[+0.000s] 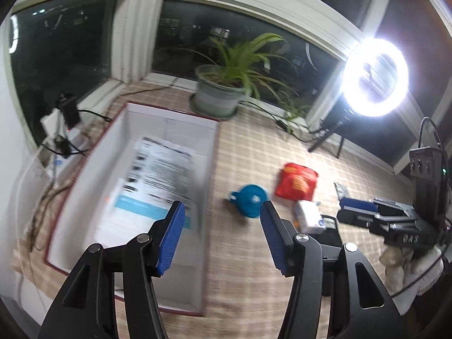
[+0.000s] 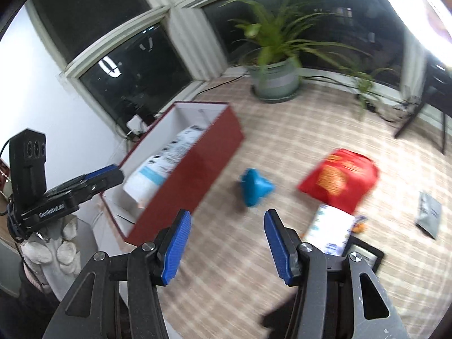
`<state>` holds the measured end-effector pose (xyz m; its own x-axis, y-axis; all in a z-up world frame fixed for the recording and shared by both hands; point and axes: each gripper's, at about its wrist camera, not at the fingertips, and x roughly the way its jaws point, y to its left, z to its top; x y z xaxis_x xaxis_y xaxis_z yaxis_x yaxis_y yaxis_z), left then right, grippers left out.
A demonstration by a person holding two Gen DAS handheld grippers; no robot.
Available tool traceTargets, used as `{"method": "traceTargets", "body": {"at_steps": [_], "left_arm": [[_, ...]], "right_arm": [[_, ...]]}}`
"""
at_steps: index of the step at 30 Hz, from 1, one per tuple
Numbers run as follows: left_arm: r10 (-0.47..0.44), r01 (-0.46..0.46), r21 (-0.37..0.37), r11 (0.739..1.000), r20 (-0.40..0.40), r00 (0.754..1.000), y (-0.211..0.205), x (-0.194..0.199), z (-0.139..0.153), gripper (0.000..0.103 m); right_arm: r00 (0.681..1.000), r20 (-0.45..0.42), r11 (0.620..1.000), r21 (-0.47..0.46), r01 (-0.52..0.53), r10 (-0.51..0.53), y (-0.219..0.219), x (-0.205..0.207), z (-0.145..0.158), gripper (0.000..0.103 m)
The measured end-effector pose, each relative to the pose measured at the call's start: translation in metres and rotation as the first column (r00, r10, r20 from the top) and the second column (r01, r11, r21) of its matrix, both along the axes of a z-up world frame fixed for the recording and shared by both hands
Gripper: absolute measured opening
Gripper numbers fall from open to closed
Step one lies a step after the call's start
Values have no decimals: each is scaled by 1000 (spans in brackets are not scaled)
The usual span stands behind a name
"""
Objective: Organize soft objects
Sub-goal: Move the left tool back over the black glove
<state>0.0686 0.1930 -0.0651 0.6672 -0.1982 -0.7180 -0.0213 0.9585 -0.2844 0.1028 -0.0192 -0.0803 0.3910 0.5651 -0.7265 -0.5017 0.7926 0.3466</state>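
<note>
Both claws stand wide and empty: left gripper (image 1: pixel 221 237) hangs over the near corner of the red box (image 1: pixel 209 169), right gripper (image 2: pixel 226 247) over the checked mat (image 2: pixel 282 141). One white pack (image 1: pixel 152 180) lies inside the box as the collection point. Red snack bag (image 2: pixel 340 179), blue funnel (image 2: pixel 255 186) and white tissue pack (image 2: pixel 329 230) remain on the mat, well apart from the box, probably awaiting pickup.

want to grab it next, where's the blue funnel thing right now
The blue funnel lies on the checked cloth, between the red box and the red bag.
</note>
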Motion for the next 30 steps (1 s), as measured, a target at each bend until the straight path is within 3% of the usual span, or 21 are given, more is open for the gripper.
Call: {"method": "traceTargets", "body": {"at_steps": [9, 12, 16, 30], "left_arm": [[-76, 74, -44, 996, -52, 996, -65, 1, -18, 60], [-107, 102, -62, 993, -83, 991, -90, 1, -32, 60], [-145, 134, -95, 986, -130, 981, -120, 2, -53, 60], [-238, 191, -184, 964, -286, 928, -191, 8, -127, 60]], "right_arm": [[991, -16, 991, 8, 133, -133, -102, 1, -14, 53], [987, -43, 987, -2, 158, -158, -125, 3, -25, 62], [974, -128, 982, -4, 188, -187, -154, 6, -47, 62], [914, -368, 981, 19, 194, -174, -185, 13, -121, 62]]}}
